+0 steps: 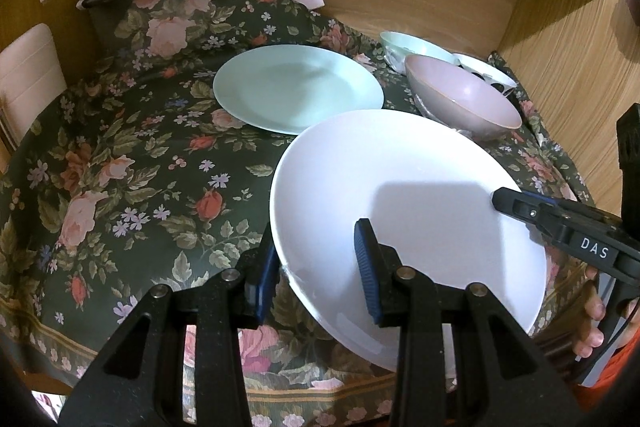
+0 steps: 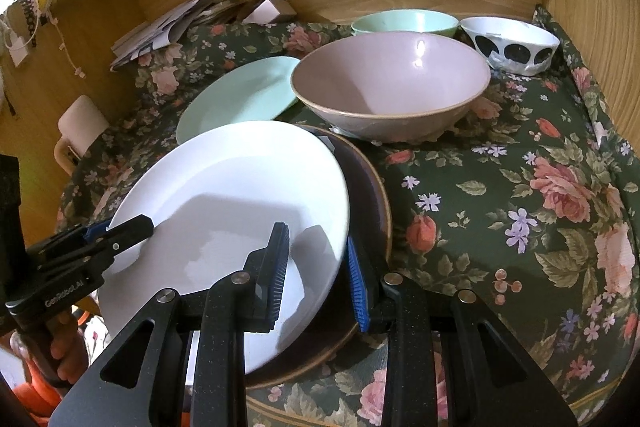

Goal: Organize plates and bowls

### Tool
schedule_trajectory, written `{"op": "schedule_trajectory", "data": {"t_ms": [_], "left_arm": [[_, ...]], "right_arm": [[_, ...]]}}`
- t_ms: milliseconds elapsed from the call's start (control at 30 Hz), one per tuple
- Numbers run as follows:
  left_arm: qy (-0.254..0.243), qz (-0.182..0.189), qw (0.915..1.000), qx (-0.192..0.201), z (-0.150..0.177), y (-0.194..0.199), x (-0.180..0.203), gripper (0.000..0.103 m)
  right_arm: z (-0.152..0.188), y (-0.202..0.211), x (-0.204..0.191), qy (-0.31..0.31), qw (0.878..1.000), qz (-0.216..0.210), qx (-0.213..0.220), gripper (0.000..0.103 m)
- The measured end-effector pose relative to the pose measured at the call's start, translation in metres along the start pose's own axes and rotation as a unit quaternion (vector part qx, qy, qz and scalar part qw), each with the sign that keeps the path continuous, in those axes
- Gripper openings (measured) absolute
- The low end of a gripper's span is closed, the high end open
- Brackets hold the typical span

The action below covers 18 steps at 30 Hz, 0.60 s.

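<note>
Wood-panelled walls enclose a desk [image 1: 120, 163] under floral cloth. Both tools, left tool [image 1: 316, 267] and right tool [image 2: 316, 275], pinch the white plate's [image 1: 400, 179] opposite rims above a brown plate [image 2: 372, 195]; bowls [image 2: 392, 83] stand behind.

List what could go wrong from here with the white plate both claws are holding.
1. The white plate is pinched only at its rims by the left claw and right claw; uneven lowering could tilt it or let it slip.
2. It sits off-centre over the dark plate, so it may land crooked and slide.
3. The pink bowl stands close behind; a forward push could knock it.
</note>
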<state>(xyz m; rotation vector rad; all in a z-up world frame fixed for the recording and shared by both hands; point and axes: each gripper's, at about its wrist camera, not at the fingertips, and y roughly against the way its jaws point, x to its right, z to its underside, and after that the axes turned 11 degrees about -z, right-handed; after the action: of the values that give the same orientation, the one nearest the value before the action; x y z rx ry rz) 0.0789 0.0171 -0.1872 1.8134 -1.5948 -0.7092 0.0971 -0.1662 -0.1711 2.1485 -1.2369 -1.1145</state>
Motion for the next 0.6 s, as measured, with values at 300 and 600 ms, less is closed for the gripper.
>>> {"op": "schedule_trajectory", "data": {"t_ms": [300, 600], "left_arm": [[-0.002, 0.005, 1.0000, -0.006, -0.004, -0.007, 0.000, 0.038], [-0.011, 0.009, 0.9999, -0.008, -0.004, -0.010, 0.002, 0.037]], "right_arm": [[-0.002, 0.002, 0.000, 0.016, 1.000, 0.002, -0.013, 0.028], [-0.004, 0.016, -0.002, 0.033, 0.999, 0.019, 0.000, 0.028]]}}
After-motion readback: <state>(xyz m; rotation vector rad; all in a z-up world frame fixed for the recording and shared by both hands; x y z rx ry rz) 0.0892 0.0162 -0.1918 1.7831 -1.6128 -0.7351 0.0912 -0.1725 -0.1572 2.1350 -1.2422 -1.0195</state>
